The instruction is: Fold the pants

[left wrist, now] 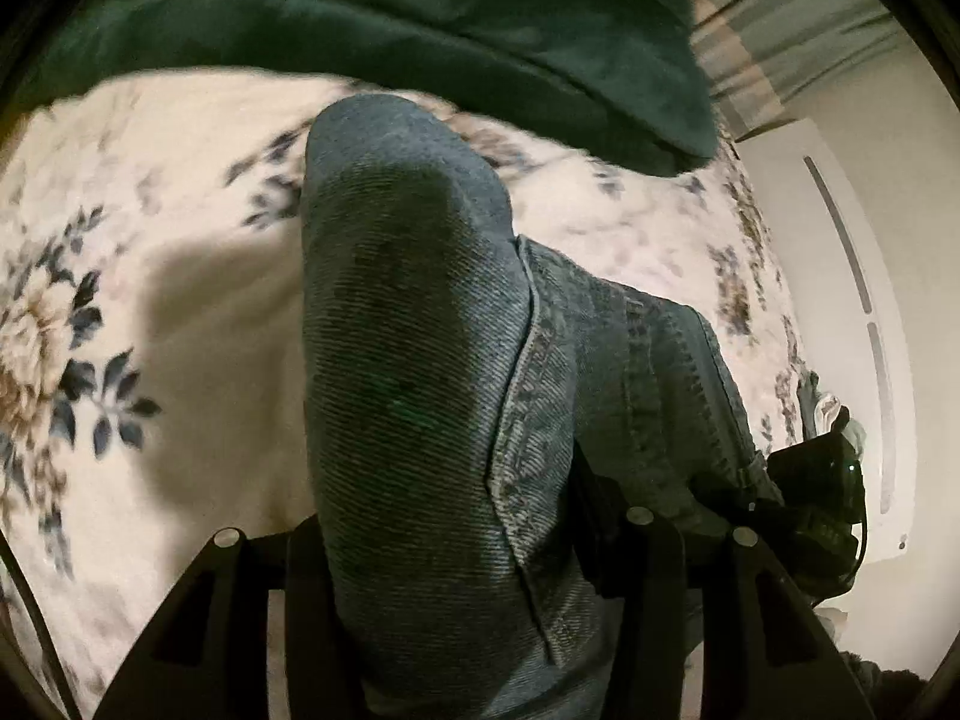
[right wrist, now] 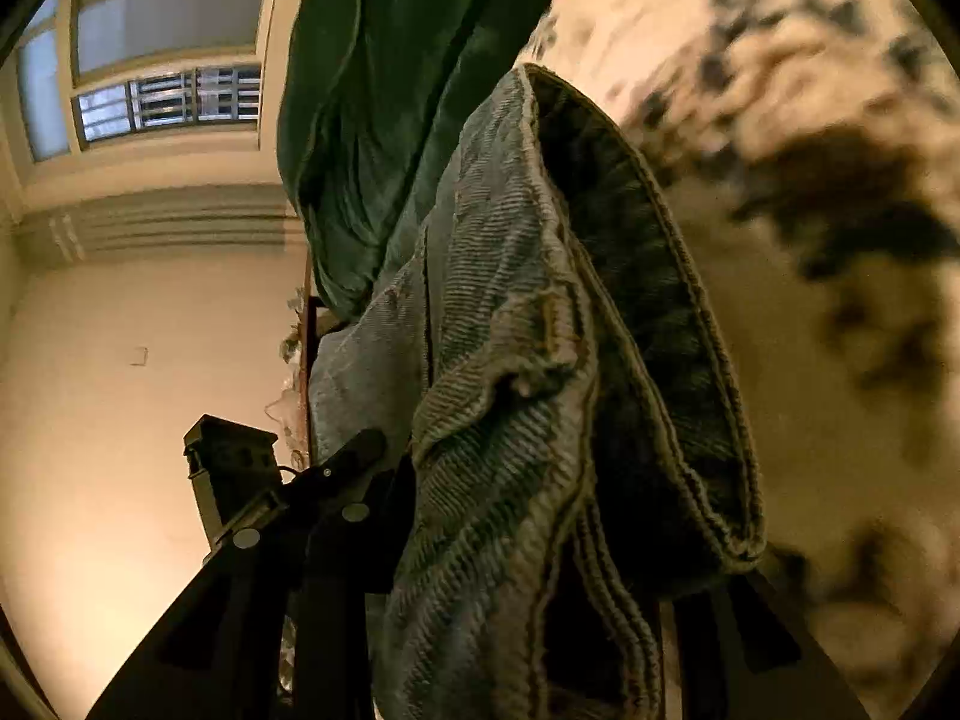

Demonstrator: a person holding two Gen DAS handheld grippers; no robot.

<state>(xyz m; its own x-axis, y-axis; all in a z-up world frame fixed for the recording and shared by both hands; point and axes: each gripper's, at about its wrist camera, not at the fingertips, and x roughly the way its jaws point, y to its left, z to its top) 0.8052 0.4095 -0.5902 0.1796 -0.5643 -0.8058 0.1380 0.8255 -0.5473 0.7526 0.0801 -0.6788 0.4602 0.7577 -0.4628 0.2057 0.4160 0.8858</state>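
Observation:
The blue denim pants [left wrist: 420, 360] hang bunched between the fingers of my left gripper [left wrist: 456, 546], which is shut on the cloth above the bed. A seamed stretch of the pants runs right toward the right gripper's black body [left wrist: 822, 480]. In the right wrist view a hemmed edge of the pants [right wrist: 540, 360] drapes over my right gripper [right wrist: 540, 546], which is shut on it. Its right finger is mostly hidden by the denim. The left gripper's black body [right wrist: 234, 462] shows at the lower left, close by.
A cream bedspread [left wrist: 180, 300] with a dark floral print lies beneath the pants and shows again as bedspread [right wrist: 810, 420] on the right. A dark green blanket [left wrist: 420, 18] is heaped at the far side. A pale wall [left wrist: 840, 300] borders the bed, and a window [right wrist: 162, 60] is up high.

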